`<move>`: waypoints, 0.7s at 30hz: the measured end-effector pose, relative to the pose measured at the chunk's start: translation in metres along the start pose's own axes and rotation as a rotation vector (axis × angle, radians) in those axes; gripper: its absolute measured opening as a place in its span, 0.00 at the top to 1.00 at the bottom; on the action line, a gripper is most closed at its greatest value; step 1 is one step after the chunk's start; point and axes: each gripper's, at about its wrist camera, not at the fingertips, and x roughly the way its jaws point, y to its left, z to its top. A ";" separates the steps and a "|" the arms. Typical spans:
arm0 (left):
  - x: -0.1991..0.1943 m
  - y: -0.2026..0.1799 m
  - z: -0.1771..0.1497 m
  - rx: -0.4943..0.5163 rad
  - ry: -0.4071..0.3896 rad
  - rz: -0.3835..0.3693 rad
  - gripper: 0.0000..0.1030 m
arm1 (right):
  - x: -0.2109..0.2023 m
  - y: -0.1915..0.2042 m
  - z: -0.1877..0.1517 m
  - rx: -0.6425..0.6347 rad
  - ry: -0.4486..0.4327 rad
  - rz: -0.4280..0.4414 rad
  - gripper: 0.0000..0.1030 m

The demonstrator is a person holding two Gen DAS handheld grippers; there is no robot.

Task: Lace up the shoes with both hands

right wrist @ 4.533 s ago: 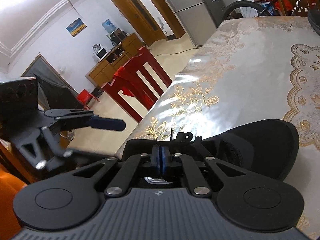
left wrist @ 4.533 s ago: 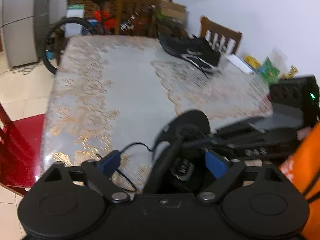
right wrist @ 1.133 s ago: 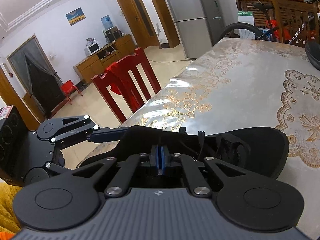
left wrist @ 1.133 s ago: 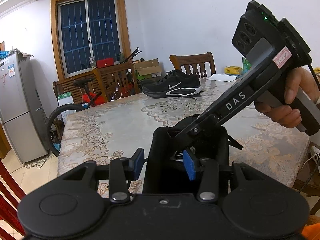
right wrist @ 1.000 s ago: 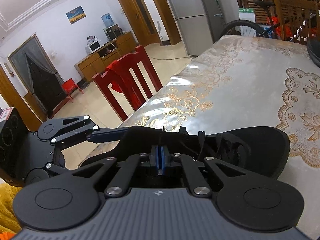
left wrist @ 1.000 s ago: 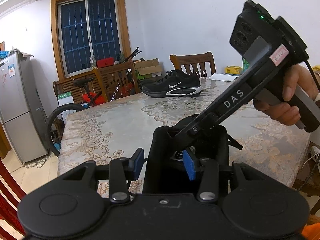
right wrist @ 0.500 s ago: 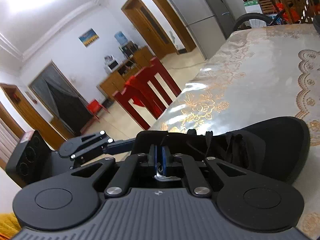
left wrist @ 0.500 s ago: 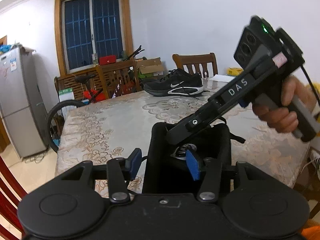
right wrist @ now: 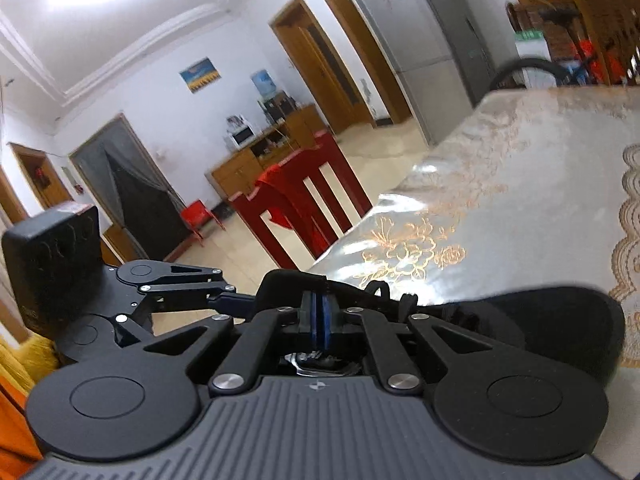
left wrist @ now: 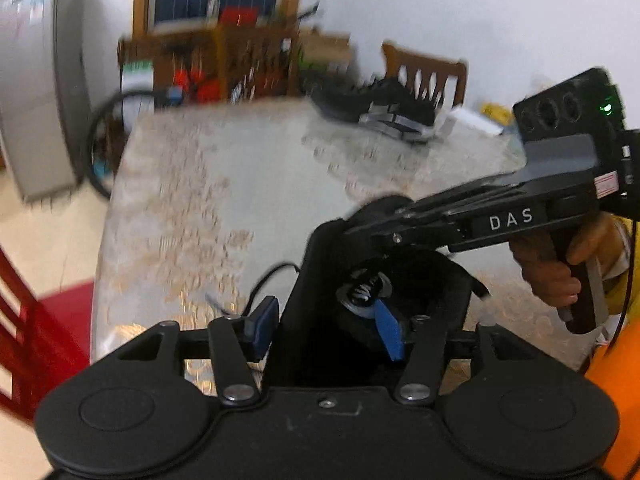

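Our left gripper [left wrist: 326, 330]: jaws opening astride black fabric shoe's [left wrist: 420, 280] heel | our right gripper [right wrist: 319, 322]: pressed together above its collar | shoe on floral-clothed table [left wrist: 240, 184], near edge

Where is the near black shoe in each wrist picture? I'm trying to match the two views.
Left wrist view: the near black shoe sits at centre, heel toward the camera, straddled by the opening left tool.
Right wrist view: the shoe lies low and right, seen side-on, toe pointing right.
Shared landmark: the red chair beside the table.
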 end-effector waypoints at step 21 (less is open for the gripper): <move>-0.008 0.000 0.023 -0.235 0.232 0.181 0.53 | -0.022 0.025 0.017 -0.227 0.046 -0.116 0.64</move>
